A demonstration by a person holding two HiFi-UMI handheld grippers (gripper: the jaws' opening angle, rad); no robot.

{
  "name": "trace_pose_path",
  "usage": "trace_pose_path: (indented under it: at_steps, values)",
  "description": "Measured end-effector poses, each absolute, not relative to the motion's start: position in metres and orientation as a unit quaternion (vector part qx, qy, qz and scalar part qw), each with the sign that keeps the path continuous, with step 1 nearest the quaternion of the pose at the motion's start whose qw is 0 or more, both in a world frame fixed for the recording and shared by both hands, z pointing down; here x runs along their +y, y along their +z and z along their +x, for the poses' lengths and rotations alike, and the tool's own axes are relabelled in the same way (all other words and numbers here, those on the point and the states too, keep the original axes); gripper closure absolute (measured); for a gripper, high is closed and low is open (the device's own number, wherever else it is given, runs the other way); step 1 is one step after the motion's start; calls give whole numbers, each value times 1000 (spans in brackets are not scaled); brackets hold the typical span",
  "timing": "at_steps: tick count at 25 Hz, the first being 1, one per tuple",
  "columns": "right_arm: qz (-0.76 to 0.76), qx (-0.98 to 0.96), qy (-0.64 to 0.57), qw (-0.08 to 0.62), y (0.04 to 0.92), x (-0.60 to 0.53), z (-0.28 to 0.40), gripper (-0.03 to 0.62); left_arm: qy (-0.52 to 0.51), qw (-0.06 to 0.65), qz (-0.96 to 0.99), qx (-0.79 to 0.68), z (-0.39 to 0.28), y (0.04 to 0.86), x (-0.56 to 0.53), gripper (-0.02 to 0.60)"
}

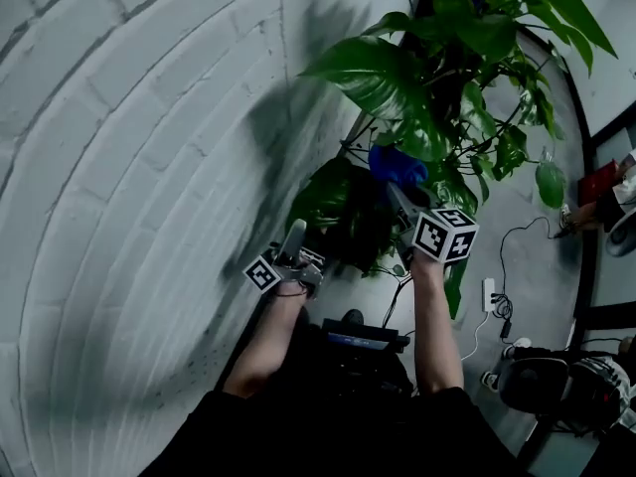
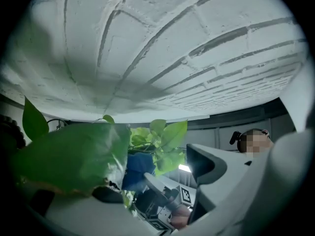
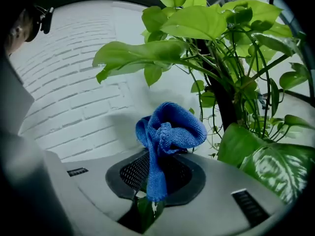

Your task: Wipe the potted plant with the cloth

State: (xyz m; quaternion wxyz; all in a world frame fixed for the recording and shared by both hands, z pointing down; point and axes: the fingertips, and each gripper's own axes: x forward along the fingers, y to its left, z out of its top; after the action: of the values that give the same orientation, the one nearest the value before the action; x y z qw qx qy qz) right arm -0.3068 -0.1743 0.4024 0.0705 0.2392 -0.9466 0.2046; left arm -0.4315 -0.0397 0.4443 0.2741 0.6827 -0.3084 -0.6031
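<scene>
While the potted plant is standing close beside the white brick wall, its pot lost under dark lower foliage, the blue cloth is bunching out of the right gripper. That gripper's jaws are pinching together on the cloth's tail. A sliver of green is showing in the gap just beneath it, though whether that is a leaf caught with the cloth I cannot tell. The cloth is sitting among the mid-height leaves, near the main stem. The left gripper is waiting lower and nearer the wall with its jaws spread apart, a broad leaf lying over one jaw without being clamped. The wiping seems to be under way on these leaves. To do it well, the left gripper should be backing the broad leaf from beneath while the cloth is drawn lightly from stalk to tip, since pressing on an unsupported leaf is risking a tear or a snapped stalk.
</scene>
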Motion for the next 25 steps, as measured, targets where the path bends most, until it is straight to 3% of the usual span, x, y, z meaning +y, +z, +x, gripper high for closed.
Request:
trace_pose_path:
  at_steps: [11,25]
  values:
    - [193,-948,207,145,446,-158,-372,500,-605,267,683,-309,-434,442,-28,170]
    - [50,-959,157,231,471,-52,-434,500,-593,250,689,-333,-446,447,-16,164]
